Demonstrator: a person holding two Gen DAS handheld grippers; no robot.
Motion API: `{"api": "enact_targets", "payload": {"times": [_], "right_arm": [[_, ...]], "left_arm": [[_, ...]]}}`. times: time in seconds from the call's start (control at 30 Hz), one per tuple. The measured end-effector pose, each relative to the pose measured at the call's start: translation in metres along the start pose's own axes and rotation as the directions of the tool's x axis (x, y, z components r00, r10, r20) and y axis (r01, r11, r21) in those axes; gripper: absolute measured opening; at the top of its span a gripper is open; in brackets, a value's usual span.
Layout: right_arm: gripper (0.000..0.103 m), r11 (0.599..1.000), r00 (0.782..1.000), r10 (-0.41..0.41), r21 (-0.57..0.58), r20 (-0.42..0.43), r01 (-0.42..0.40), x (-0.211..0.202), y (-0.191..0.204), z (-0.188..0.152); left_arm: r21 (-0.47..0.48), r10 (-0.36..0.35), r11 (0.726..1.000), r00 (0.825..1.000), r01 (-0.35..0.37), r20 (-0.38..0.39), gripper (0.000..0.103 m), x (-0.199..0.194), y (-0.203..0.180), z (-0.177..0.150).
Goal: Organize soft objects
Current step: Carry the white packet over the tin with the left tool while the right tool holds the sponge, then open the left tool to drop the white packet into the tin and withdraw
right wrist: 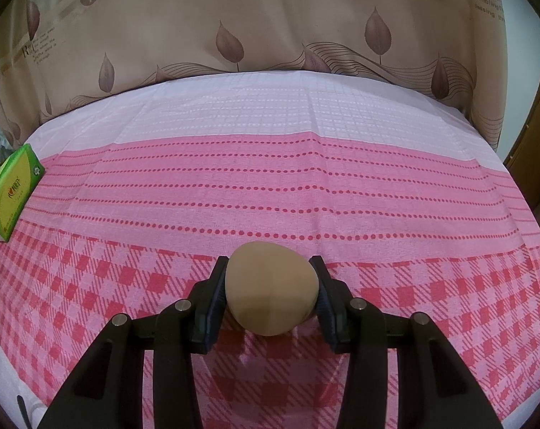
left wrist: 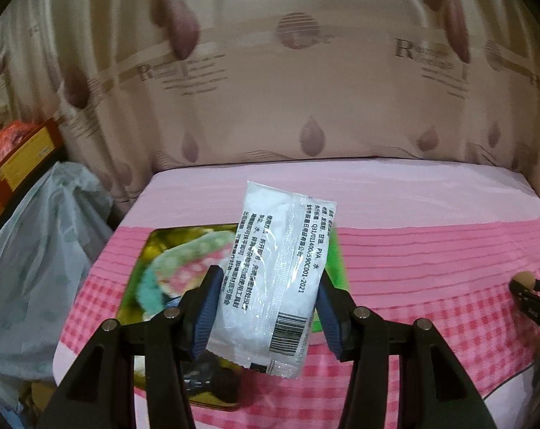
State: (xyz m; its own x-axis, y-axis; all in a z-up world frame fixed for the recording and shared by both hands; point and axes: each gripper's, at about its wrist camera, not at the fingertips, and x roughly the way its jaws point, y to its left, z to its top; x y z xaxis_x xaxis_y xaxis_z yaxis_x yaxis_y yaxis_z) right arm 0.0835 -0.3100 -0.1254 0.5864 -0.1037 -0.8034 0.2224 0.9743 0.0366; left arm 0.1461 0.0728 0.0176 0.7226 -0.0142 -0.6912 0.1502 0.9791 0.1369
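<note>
Left hand-held gripper (left wrist: 268, 307) pinches a white sachet (left wrist: 278, 279) above a tin (left wrist: 141, 279) on the surface's near left; right hand-held gripper (right wrist: 270, 293) pinches a tan sponge (right wrist: 271, 287). Slick film could slip free, dropping outside the tin.

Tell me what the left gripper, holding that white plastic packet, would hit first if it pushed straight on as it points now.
Probably the pink checked tablecloth, just beyond the tin tray of soft items. The left gripper angles downward, clamped on the white plastic packet. Depth is uncertain; the green box behind the packet might come first.
</note>
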Motion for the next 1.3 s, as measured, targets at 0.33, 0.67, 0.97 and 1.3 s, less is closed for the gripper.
{"api": "enact_targets", "payload": {"times": [0.33, 0.67, 0.97, 1.3], "right_arm": [[0.042, 1.000, 1.000, -0.006, -0.008, 0.001, 0.006, -0.002, 0.001, -0.001], [0.042, 1.000, 1.000, -0.011, -0.016, 0.001, 0.011, -0.002, 0.001, 0.000], [0.042, 1.000, 1.000, -0.014, -0.020, 0.002, 0.014, -0.002, 0.001, 0.000], [0.042, 1.000, 1.000, -0.014, -0.020, 0.002, 0.014, -0.002, 0.001, 0.000]], "left_arm": [[-0.094, 0.088, 0.991, 0.995, -0.092, -0.050, 0.051, 0.019, 0.068, -0.014], [-0.175, 0.151, 0.970, 0.983, -0.168, -0.108, 0.051, 0.047, 0.118, -0.037], [-0.218, 0.134, 0.961, 0.977, -0.170, -0.168, 0.052, 0.072, 0.142, -0.049], [-0.214, 0.111, 0.964, 0.972, -0.155, -0.205, 0.053, 0.076, 0.144, -0.053]]}}
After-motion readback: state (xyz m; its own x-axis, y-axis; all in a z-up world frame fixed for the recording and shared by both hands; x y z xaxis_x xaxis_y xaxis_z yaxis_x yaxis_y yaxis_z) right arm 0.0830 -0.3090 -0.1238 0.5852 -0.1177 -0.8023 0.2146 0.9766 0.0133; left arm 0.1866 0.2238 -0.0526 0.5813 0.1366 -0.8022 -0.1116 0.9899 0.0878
